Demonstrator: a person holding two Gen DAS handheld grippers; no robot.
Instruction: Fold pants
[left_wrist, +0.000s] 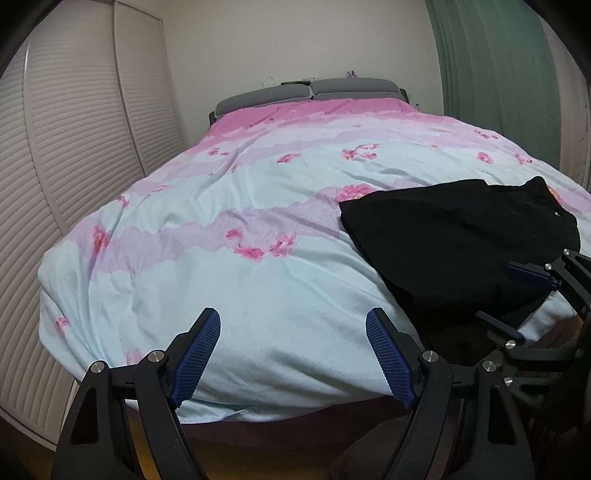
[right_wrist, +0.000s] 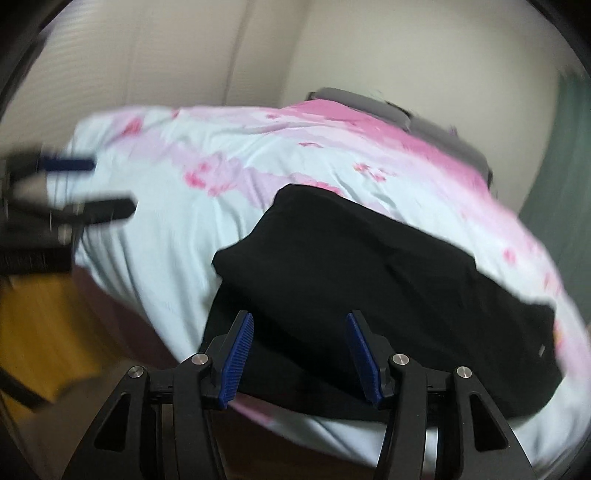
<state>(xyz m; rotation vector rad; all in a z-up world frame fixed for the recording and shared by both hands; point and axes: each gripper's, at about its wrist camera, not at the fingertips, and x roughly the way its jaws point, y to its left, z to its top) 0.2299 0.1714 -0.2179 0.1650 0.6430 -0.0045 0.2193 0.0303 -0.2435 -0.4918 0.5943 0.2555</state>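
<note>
One bed fills the scene under one quilt (left_wrist: 229, 206) printed in pale blue, lilac and pink with scattered pink flowers, and two grey pillows (left_wrist: 310, 90) sit at its head at about twelve o'clock in the left wrist view. Louvred closet doors (left_wrist: 74, 147) run along the nine o'clock side and a green curtain (left_wrist: 498, 62) hangs at one to two o'clock. One pair of black pants (left_wrist: 454, 236), folded into a thick flat bundle, lies on the near part of the quilt at about three o'clock from that camera, its lower edge draping over the foot of the bed; the quilt from nine o'clock round to twelve is bare fabric. There are two grippers. The left gripper (left_wrist: 293, 350) hangs over the foot edge — jaws spread wide, nothing between them. The right gripper (right_wrist: 299, 350) hovers over the near edge of the pants with its jaws roughly half apart; that view is blurred, but the blue pads (right_wrist: 236, 363) appear clear of the cloth.
</note>
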